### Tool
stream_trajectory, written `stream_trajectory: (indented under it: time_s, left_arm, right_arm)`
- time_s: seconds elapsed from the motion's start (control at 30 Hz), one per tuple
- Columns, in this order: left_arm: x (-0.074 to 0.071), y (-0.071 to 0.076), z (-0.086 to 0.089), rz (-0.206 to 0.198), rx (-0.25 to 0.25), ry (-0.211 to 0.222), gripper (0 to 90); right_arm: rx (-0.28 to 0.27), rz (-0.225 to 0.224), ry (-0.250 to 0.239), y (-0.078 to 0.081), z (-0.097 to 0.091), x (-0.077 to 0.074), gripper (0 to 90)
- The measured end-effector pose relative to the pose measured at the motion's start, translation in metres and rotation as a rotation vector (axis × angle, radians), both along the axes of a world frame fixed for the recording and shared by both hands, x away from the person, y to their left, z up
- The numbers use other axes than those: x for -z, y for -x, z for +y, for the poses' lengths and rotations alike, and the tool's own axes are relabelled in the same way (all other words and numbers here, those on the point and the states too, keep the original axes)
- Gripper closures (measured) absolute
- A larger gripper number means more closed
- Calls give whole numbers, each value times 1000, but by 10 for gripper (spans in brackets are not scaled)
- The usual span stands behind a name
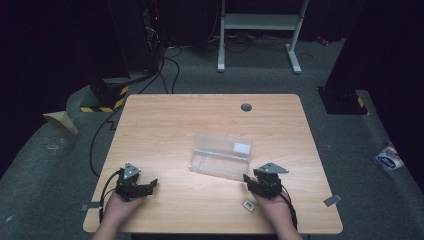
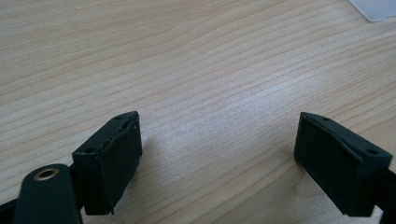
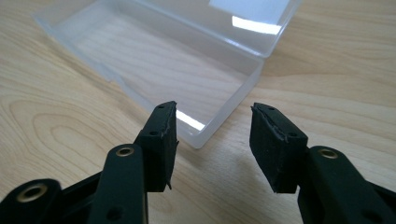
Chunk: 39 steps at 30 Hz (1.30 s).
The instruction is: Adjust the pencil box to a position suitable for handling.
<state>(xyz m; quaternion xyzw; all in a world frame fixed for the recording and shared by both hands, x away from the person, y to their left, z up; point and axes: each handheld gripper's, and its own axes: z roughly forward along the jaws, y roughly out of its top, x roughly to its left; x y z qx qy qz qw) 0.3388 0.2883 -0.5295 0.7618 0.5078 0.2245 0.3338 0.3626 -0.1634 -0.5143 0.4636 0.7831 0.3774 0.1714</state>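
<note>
While no writing reads, white label (image 1: 242,147) on clear box (image 1: 220,156), small tag (image 1: 248,205) on table (image 1: 165,120).

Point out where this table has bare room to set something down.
Bare wood runs from the clear box to the far edge with the grommet, and across the left half. Crowded near right: right gripper, box corner, small tag.

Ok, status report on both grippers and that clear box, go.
Left gripper open over bare table. Right gripper open, empty, at the corner of the clear plastic box, not touching. Box lid open. Small tag beside right hand, nothing blocking.
</note>
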Motion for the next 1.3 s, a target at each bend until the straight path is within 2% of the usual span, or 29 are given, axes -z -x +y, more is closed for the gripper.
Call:
stream_trajectory:
  time_s: [0.13, 0.47, 0.6, 1.3]
  left_arm:
    - [0, 0, 0, 0, 0, 0, 154]
    - [0, 0, 0, 1, 1, -2, 154]
    - [0, 0, 0, 0, 0, 0, 154]
    - [0, 0, 0, 0, 0, 0, 154]
  right_arm:
    - [-20, 8, 38, -2, 5, 5, 516]
    - [-5, -1, 40, -7, 2, 5, 551]
    - [-4, -13, 64, -11, 2, 6, 562]
    - [-15, -13, 64, -12, 6, 7, 575]
